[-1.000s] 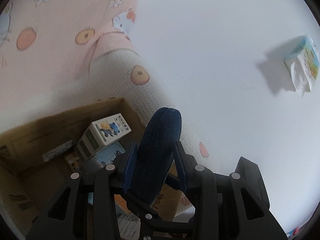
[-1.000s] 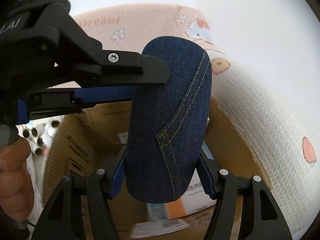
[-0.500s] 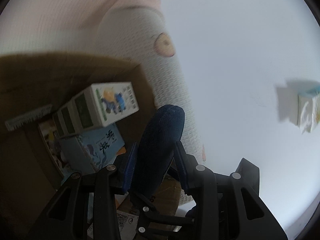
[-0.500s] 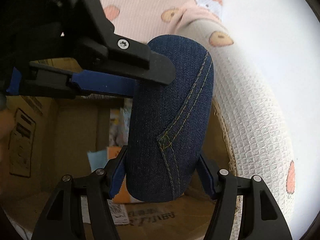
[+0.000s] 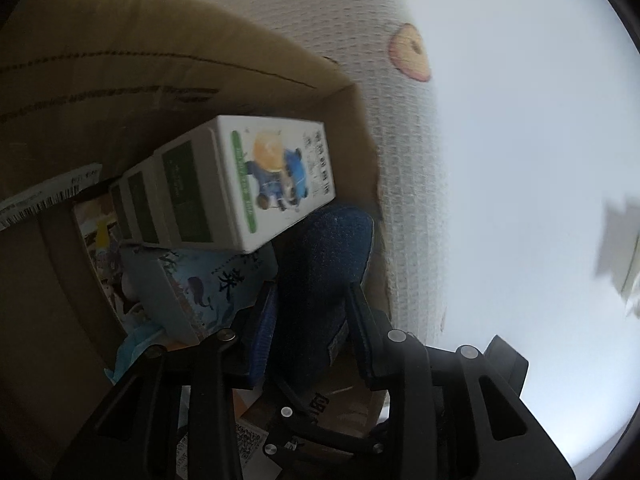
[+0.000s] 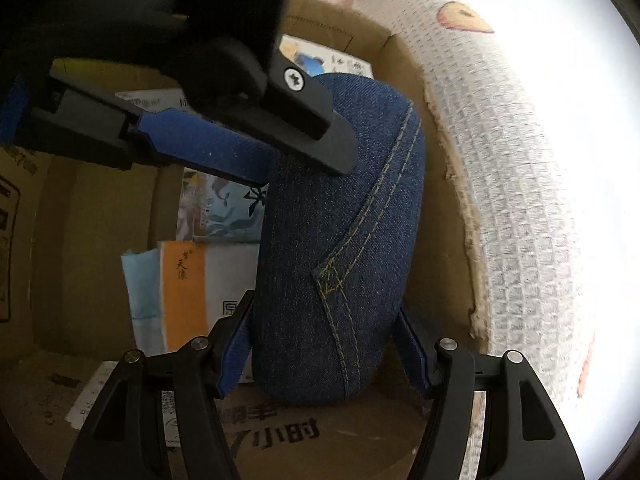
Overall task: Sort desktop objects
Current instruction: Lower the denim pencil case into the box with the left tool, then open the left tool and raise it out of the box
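Denim covers the glasses case (image 6: 340, 240), which both grippers carry inside the mouth of the cardboard box (image 5: 120, 64), above the cartons (image 5: 248, 176) already there. Right gripper (image 6: 324, 344) clamps its lower end; left gripper (image 5: 310, 312) is closing its fingers on it. This looks like the placing step; next comes lowering it into the free gap, then letting go.

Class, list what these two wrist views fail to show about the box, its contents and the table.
- Cardboard box, left wrist view: its floor is hidden by the white carton, the packs under it and the denim case.
- Pale object on the table, same view: blurred and cut by the edge, unidentifiable.
- Orange booklet, right wrist view: partly behind the denim case.
- Left tool, right wrist view: its body is cut off by the top edge.
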A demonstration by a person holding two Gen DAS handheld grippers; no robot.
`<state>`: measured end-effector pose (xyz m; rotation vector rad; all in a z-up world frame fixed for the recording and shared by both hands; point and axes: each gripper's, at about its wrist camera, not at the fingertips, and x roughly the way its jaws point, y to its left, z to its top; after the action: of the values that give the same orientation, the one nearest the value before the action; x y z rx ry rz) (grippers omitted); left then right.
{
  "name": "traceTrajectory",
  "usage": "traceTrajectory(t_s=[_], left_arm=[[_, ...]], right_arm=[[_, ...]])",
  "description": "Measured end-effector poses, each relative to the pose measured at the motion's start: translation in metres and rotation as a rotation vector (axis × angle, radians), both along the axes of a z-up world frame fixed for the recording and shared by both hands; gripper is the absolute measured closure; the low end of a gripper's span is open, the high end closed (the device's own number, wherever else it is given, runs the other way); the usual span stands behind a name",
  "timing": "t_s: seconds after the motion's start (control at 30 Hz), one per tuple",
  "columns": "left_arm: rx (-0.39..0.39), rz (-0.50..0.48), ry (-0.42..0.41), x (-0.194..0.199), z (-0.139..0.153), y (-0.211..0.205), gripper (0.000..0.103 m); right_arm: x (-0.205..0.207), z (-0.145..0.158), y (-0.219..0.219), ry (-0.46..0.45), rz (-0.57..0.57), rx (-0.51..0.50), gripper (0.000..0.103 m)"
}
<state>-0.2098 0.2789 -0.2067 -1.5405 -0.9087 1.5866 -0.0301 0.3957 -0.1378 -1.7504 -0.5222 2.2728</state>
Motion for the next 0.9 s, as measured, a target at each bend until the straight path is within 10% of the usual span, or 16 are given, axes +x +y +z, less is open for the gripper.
traceTrajectory(t_s=[0.9], left_arm=[[-0.089, 0.011, -0.063, 0.025, 0.001, -0.012, 0.067]], right_arm=[[0.006, 0.003, -0.008, -0.039, 0.007, -0.022, 0.034]])
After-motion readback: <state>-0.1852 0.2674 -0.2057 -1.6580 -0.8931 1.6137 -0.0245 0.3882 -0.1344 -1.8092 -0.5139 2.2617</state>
